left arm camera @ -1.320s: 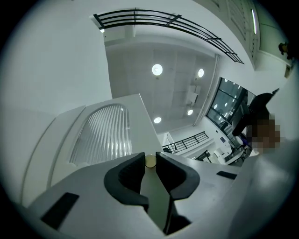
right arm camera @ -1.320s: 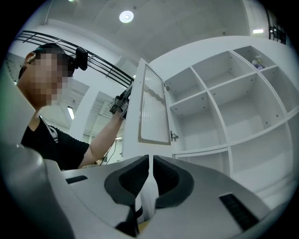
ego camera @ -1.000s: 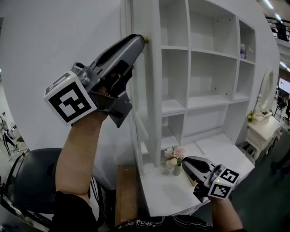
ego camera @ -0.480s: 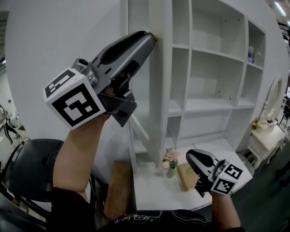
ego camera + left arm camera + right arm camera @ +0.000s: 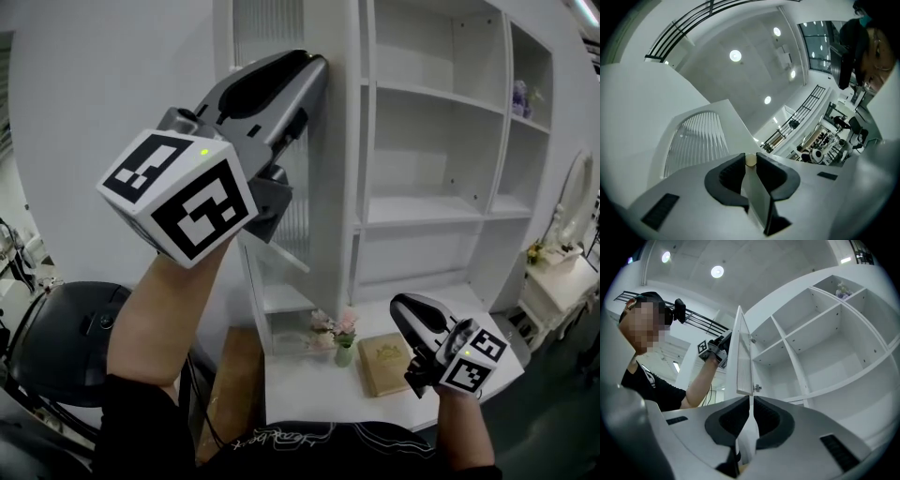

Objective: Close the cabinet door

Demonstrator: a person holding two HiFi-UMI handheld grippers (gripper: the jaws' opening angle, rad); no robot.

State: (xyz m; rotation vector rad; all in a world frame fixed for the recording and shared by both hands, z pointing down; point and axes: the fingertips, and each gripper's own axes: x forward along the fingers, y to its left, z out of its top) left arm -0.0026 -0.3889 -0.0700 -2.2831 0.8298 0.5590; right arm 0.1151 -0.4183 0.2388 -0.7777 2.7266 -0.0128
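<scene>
The white cabinet door (image 5: 302,202) has a ribbed glass panel (image 5: 696,140) and stands partly open in front of the white shelf cabinet (image 5: 427,211). My left gripper (image 5: 317,67) is raised high at the door's upper edge, shut on the small round brass door knob (image 5: 750,161), which sits between its fingertips. In the right gripper view the door (image 5: 743,359) is nearly edge-on, with the left gripper (image 5: 724,344) behind it. My right gripper (image 5: 405,307) hangs low at the right over the cabinet's counter, jaws together with nothing in them.
A small vase of pink flowers (image 5: 337,333) and a tan book (image 5: 384,363) lie on the counter (image 5: 300,384) below the shelves. A black chair (image 5: 56,347) stands at lower left. A pale side table (image 5: 555,272) is at far right.
The door has swung round toward the shelves with my left gripper on its knob. That gripper has rolled and its marker cube is nearer the camera. The right gripper has drifted slightly upward.
</scene>
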